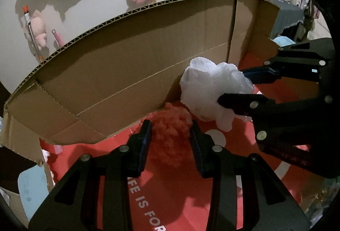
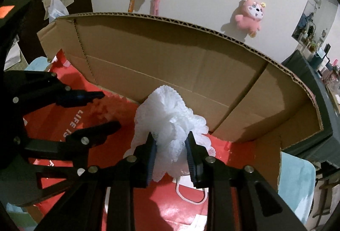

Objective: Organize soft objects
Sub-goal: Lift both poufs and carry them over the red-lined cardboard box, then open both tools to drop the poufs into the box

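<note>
Over the red sheet [image 2: 161,209] near the cardboard box's back wall [image 2: 170,56], the right gripper [image 2: 171,141] pinches a white mesh puff [image 2: 167,116] and the left gripper [image 1: 171,129] a pink one [image 1: 170,122], jaws narrow; both look light, squashy and best gripped mid-bulk.

white puff [image 2: 170,122]: frilly netted mesh, matt
pink puff [image 1: 172,126]: fuzzy mesh, matt
box [image 1: 127,65]: raw corrugated cardboard, dull brown
red sheet [image 1: 176,194]: smooth, slightly glossy paper
fingers [image 2: 152,158]: matt black plastic, ribbed blue pads
</note>
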### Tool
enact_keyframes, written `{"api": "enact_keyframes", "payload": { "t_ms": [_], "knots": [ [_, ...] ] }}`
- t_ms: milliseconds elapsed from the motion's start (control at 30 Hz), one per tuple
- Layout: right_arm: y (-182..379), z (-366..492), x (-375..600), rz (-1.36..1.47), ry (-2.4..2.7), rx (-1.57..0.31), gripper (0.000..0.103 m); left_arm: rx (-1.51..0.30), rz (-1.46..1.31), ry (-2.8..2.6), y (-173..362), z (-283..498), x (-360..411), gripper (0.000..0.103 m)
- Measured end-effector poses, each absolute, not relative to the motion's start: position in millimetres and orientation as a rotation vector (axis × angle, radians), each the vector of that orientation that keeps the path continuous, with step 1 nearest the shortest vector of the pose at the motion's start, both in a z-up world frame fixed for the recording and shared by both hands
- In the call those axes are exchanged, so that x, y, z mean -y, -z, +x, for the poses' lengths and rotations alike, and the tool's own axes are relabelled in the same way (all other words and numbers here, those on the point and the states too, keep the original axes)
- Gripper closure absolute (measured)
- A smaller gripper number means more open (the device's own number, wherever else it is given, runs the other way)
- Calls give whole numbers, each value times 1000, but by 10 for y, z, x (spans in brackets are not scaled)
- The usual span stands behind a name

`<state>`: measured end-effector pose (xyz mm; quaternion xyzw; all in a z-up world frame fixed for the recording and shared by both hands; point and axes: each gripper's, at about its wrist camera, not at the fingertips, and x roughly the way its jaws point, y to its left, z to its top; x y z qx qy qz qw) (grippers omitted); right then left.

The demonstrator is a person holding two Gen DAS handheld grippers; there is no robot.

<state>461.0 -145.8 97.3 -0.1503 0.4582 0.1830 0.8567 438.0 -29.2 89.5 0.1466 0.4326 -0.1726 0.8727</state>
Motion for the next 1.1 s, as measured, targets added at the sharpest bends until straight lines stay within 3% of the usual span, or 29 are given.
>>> {"api": "enact_keyframes", "payload": {
  "t_ms": [167, 333, 500, 800, 1100],
  "knots": [
    [-967, 4648, 1485, -278, -400, -981, 66, -890, 302, 369, -871, 4352, 259, 62],
    [-963, 4679, 1500, -254, -408, -1001, 59, -894, 320, 362, -850, 4339, 228, 46],
    [-960, 4684, 1503, -249, -405, -1010, 55, -909, 320, 349, -827, 4342, 208, 45],
    [-969, 4709, 1544, -233, -395, -1016, 43, -905, 308, 343, -867, 4294, 190, 30],
    [-1021, 4684, 1584, -207, -384, -1014, 30, -894, 291, 330, -924, 4243, 113, 29]
  ]
}}
